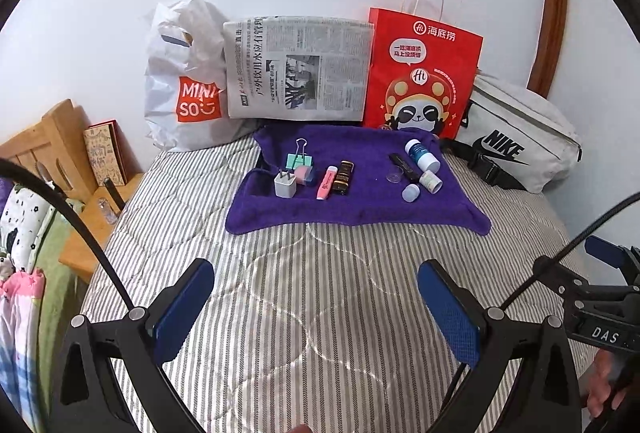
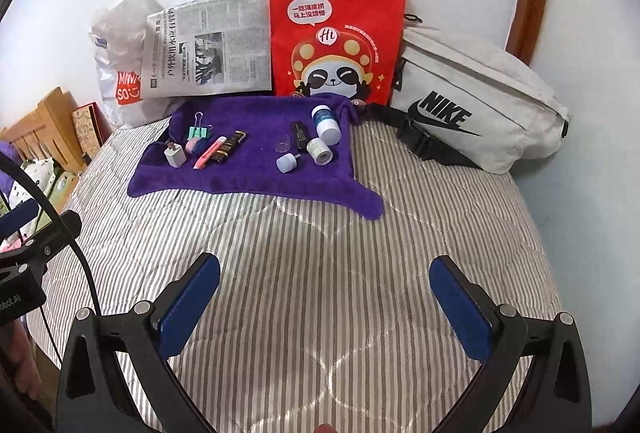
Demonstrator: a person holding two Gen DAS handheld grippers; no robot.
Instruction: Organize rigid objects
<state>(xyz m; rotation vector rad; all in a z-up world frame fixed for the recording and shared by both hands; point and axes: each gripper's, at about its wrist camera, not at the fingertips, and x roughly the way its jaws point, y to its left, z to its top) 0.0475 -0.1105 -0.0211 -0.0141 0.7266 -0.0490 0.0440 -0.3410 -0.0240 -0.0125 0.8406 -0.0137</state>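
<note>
Both the left gripper [image 1: 316,307] and right gripper [image 2: 325,301] hang wide open and empty, well short of the purple towel [image 1: 360,209] ahead, whose small items already look grouped into two clusters.

On the bed [image 1: 304,313] lies a towel [image 1: 360,209]; on it, a charger [image 1: 285,185] left, bottles [image 1: 422,154] right; bags [image 1: 424,73] stand behind.

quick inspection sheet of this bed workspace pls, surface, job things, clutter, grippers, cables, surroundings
surface: striped quilt with purple towel spread on it
job's things: two groups on the towel; left has white charger plug, binder clip, pink tube; right has white bottle
clutter: nothing seen
grippers: left gripper and right gripper open, empty
cables: black cable
surroundings: red paper bag, newspaper, Nike bag
</note>
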